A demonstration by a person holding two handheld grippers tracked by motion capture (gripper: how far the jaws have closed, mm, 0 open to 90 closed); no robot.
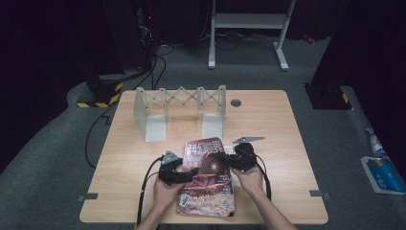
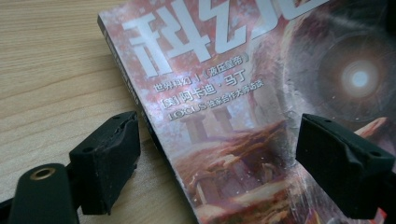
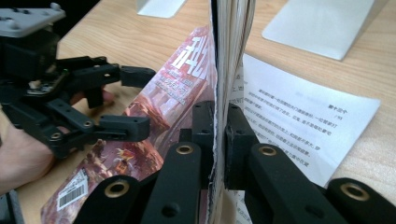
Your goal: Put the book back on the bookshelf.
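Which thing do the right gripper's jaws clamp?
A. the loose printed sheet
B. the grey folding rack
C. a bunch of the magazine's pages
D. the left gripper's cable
C: in the right gripper view the right gripper pinches an upright sheaf of pages of the magazine, its jaws shut on the paper.

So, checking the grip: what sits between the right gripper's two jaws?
In the right gripper view, the right gripper is shut on a sheaf of the magazine's pages, lifted off a printed page.

light: table (image 1: 268,120) lit from above, surroundings dark | focus: close views soft, cover glare
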